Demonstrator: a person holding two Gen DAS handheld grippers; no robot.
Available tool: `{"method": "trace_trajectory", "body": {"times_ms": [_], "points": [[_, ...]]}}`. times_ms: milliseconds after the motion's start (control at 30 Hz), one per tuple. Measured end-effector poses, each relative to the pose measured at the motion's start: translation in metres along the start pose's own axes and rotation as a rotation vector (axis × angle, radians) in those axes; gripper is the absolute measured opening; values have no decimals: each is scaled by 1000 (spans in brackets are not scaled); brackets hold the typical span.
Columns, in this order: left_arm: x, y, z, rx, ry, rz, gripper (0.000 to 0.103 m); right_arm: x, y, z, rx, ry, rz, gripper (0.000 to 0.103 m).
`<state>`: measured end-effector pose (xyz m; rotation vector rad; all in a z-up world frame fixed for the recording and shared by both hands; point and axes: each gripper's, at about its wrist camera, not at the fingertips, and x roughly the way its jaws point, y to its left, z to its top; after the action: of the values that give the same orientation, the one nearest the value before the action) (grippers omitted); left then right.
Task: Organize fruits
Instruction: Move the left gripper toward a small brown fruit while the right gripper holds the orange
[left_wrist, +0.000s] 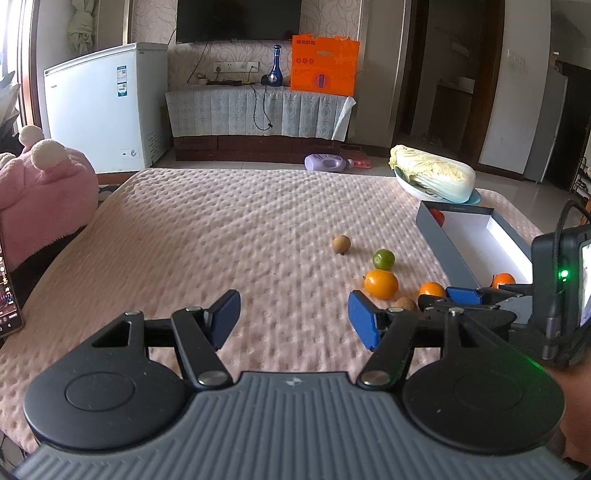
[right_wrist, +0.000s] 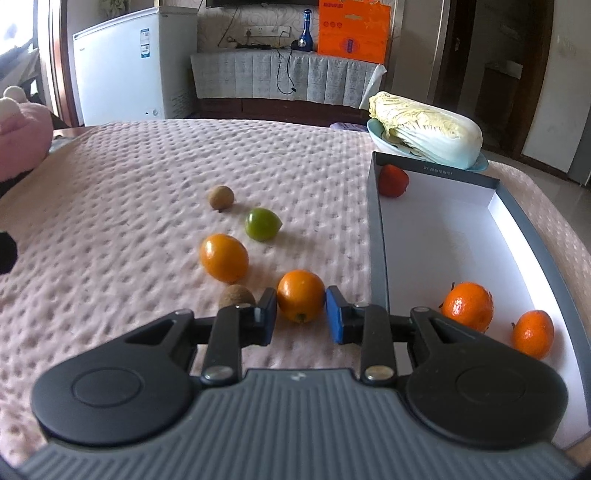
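Now right tongs (right_wrist: 301, 314) clamped on orange fruit (right_wrist: 301, 300); left tongs (left_wrist: 294, 317) apart, empty.

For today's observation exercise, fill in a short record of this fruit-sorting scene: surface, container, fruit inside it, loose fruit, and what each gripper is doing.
surface: pink quilted cloth
container: open grey box, white inside, on the right
in box: red fruit at far end; two mandarins at near end
loose on cloth: green fruit, oval orange fruit, two small brown fruits
right gripper: fingers shut on round orange fruit
left gripper: open, holding nothing
behind box: cabbage on a plate
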<state>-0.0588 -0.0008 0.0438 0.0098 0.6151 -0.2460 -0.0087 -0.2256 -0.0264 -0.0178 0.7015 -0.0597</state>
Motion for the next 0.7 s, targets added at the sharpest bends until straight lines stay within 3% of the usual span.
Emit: {"method": "trace_trajectory", "body": {"times_ms": [400, 600, 700], "points": [[14, -16, -3, 40, 19, 12, 70, -37, -10, -7, 23, 23, 208, 32], [29, -42, -6, 73, 50, -4, 70, -66, -32, -8, 38, -53, 222, 32], [37, -58, -7, 86, 61, -20, 70, -69, -45, -9, 43, -42, 226, 32]]}}
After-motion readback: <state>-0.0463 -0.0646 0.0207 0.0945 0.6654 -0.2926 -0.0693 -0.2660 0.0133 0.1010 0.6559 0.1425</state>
